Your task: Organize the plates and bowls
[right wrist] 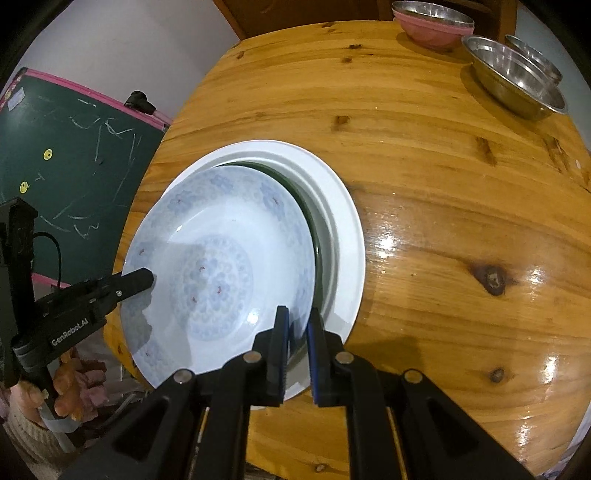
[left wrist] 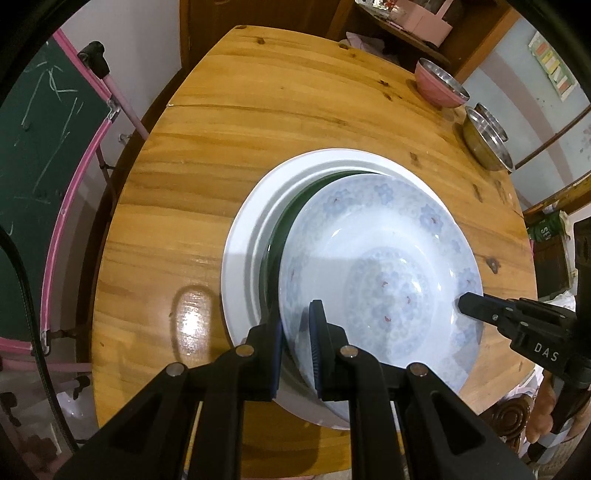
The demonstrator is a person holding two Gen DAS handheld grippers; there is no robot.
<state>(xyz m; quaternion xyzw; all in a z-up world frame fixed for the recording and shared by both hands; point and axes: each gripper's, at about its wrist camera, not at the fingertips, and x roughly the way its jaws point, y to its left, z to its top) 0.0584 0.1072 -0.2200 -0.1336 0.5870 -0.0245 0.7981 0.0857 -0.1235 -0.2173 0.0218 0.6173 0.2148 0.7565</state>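
Step in hand: lowering the floral plate point(left wrist: 384, 258) onto the stack on the counter point(left wrist: 258, 122) — judged from its tilt, not yet seated.
Left tongs point(left wrist: 297, 347): clamped on the plate's near rim, one pad above and one below.
Right tongs point(right wrist: 297, 350): clamped on the opposite rim of the same plate; in the left wrist view they enter from the right edge.
Floral plate: hangs between the two tongs, over the white plate point(left wrist: 251, 236) and offset from it; the stack's far and outer rim shows as a crescent.
Stack: a dark green plate point(left wrist: 291, 206) sits in the white one, only a sliver visible under the floral plate.
Contact: cannot tell whether the floral plate already touches the green plate anywhere — the near side is hidden by the tongs.
Doing it well: level both hands first so the plate goes down flat; shift it toward the exposed crescent until the rims look concentric in both views.
Release: let go only once the plate rests on its foot; open both tongs together, or it may tip or slide sideways.
Risk: glazed surfaces likely slip; the lower pads may get pinched between the two rims.
Elsewhere: pink bowl point(right wrist: 432, 27) and steel bowls point(right wrist: 513, 74) at the far counter edge, well apart.
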